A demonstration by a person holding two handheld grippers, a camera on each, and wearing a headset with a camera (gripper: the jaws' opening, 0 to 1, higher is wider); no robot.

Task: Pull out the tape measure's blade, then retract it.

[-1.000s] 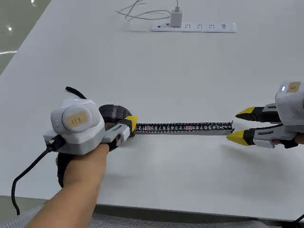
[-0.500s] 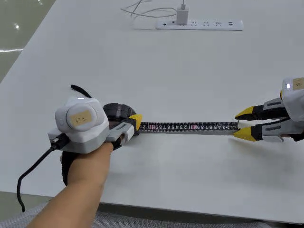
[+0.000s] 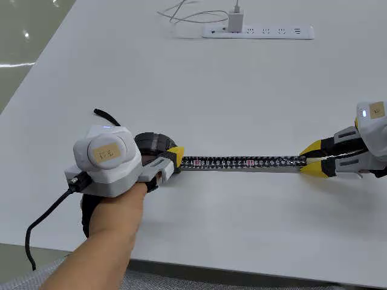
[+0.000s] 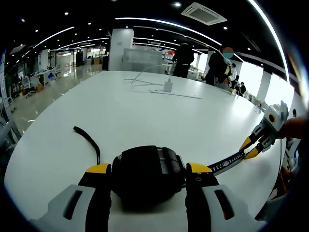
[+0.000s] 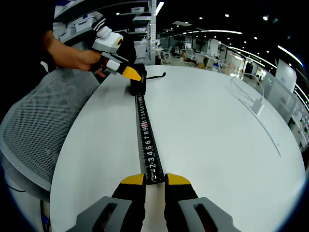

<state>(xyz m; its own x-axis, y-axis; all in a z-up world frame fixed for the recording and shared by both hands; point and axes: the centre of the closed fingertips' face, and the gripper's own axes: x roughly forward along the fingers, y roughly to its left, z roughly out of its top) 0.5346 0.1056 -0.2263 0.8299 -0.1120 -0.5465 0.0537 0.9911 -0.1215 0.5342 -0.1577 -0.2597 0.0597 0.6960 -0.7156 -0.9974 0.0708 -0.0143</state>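
Blade (image 3: 242,162) drawn out on tabletop (image 3: 211,90).
Left tool (image 3: 168,163) grips the case (image 3: 151,143), lower left; right tool (image 3: 311,159) pinches blade tip.

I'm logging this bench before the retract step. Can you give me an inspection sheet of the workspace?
Surface: white table.
Job's things: black tape measure case on the table; blade pulled out flat across it; strap lies behind the case.
Clutter: nothing seen.
Grippers: left gripper jaws clamp the case; right gripper jaws closed on the blade's tip.
Cables: power strip with charger and white cable at the far edge; black cable hangs from the left gripper.
Surroundings: mesh chair beside the table; people beyond it in a lit hall.
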